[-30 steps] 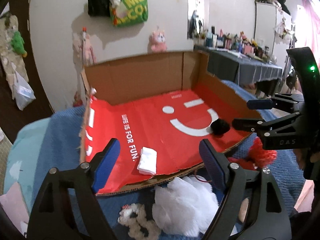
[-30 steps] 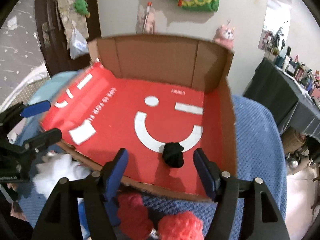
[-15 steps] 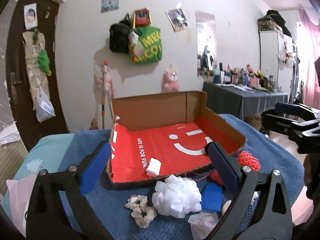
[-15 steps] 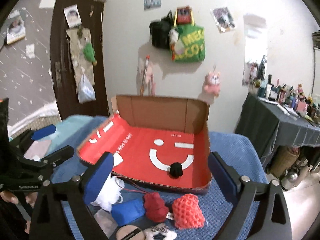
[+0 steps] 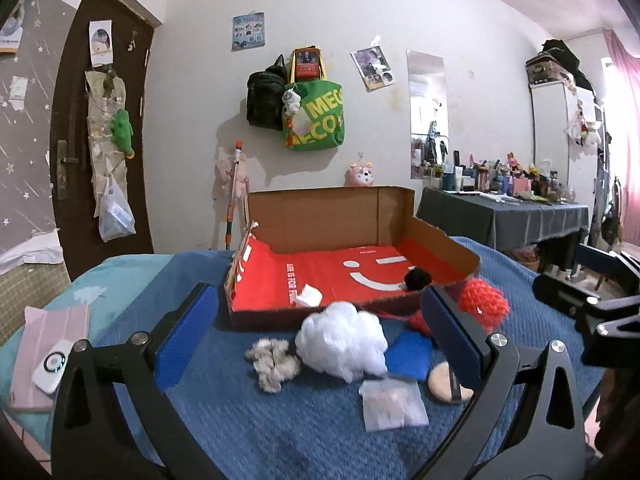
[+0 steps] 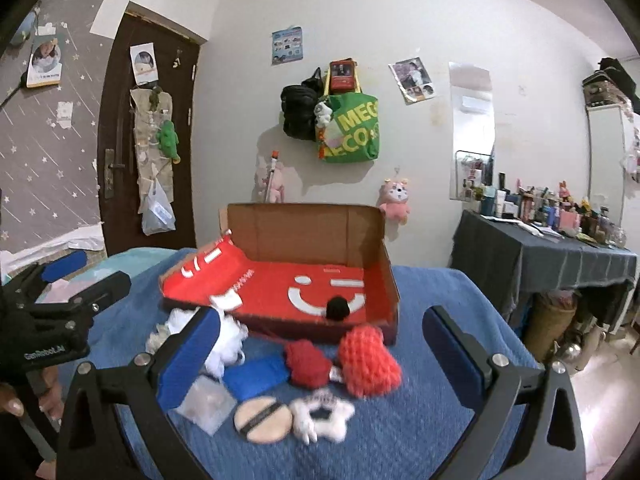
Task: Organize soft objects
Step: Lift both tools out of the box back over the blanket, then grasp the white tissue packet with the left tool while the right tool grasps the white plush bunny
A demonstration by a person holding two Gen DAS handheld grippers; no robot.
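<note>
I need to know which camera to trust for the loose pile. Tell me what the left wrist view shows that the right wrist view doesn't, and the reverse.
Only the left wrist view shows the pink case with a white gadget on it, at the bed's left edge, and the grey fuzzy scrunchie in full.

Only the right wrist view shows the white star-shaped ring and the dark red pom unobstructed.

Both show the red-lined box holding a black pom and a white pad, plus the white puff, blue cloth and round beige puff on the blue blanket.
</note>
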